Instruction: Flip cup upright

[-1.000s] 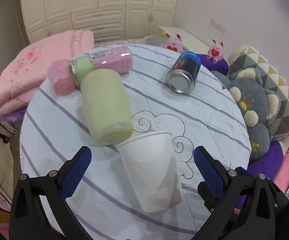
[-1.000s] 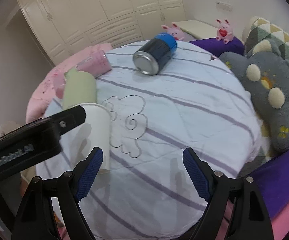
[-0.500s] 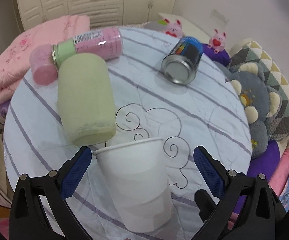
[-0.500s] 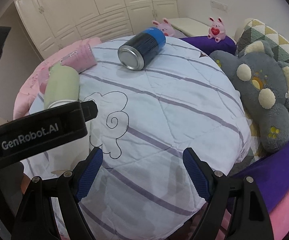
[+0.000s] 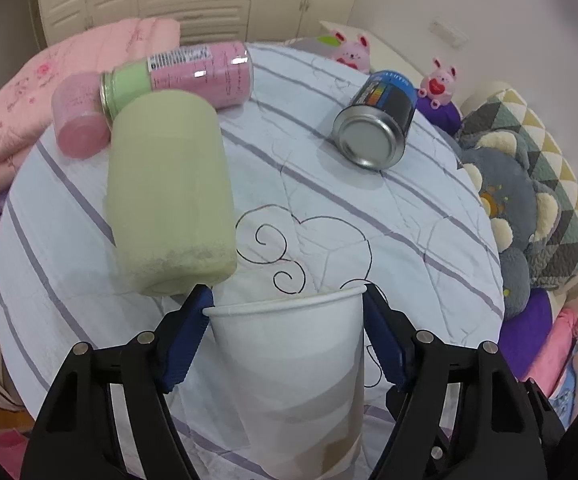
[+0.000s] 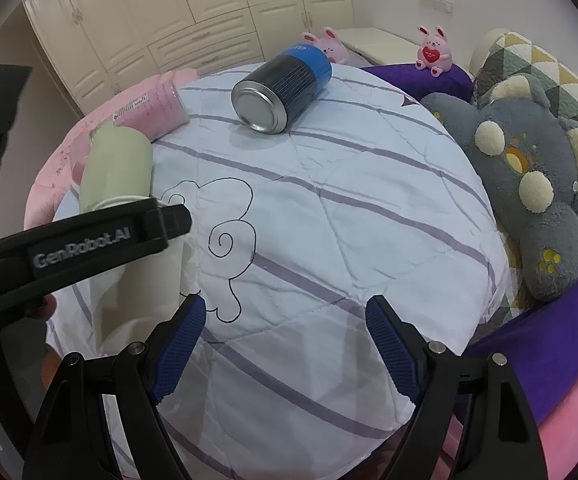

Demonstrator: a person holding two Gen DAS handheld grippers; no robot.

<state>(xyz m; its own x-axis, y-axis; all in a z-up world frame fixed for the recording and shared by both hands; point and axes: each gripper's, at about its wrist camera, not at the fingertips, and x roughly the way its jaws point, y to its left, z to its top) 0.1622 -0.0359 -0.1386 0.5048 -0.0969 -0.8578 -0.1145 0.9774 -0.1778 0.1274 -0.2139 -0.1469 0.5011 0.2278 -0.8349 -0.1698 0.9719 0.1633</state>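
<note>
A white paper cup [image 5: 293, 364] lies on its side on the round striped cloth [image 5: 329, 200], rim pointing away from me. My left gripper [image 5: 287, 308] is shut on the white paper cup, its blue pads pressed against both sides just below the rim. In the right wrist view the cup [image 6: 145, 280] shows at the left, partly hidden behind the black left gripper body [image 6: 77, 248]. My right gripper [image 6: 285, 332] is open and empty above the cloth's near edge.
A pale green bottle [image 5: 169, 196] lies just left of the cup, with a pink bottle [image 5: 193, 76] and pink cap [image 5: 77, 120] behind. A blue tin can [image 5: 377, 124] lies at the far right. A grey plush pillow [image 6: 529, 184] borders the right side.
My left gripper moved forward along the cup and closed its pads on it near the rim. The right gripper stayed open and barely shifted.
</note>
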